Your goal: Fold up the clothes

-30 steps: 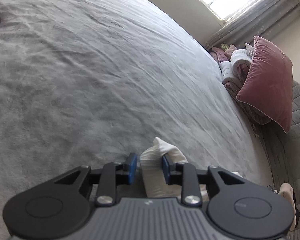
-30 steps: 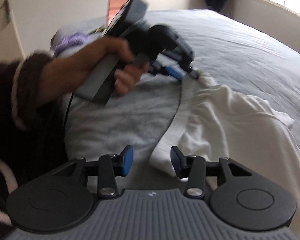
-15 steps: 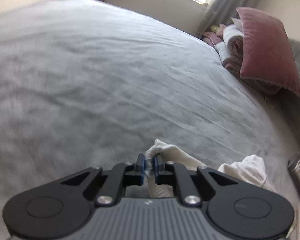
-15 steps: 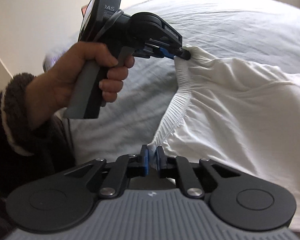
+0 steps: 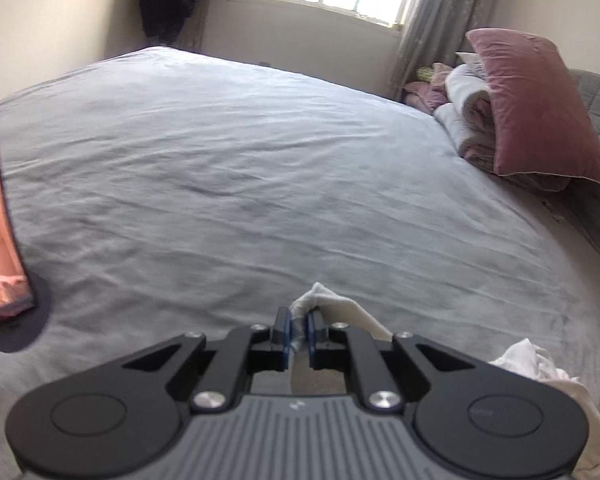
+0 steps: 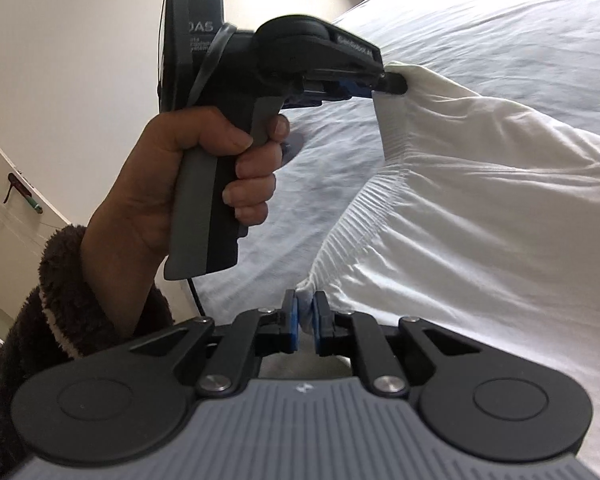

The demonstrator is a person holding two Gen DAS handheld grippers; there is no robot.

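The white garment (image 6: 480, 216) was held raised over the grey bed (image 5: 240, 184), stretched between both tools along its elastic, ribbed waistband (image 6: 360, 216). The left gripper (image 5: 299, 334) was clamped on a bunched corner of the fabric; in the right wrist view a hand (image 6: 188, 184) with a brown fleece sleeve (image 6: 64, 304) held that tool by its grip. The right gripper (image 6: 306, 322) was closed on the other end of the waistband. A pink pillow (image 5: 536, 108) stood against folded bedding (image 5: 468, 120) at the bed's far right.

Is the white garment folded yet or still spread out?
Spread, unfolded: the white garment hangs stretched by its waistband between the left gripper and right gripper.
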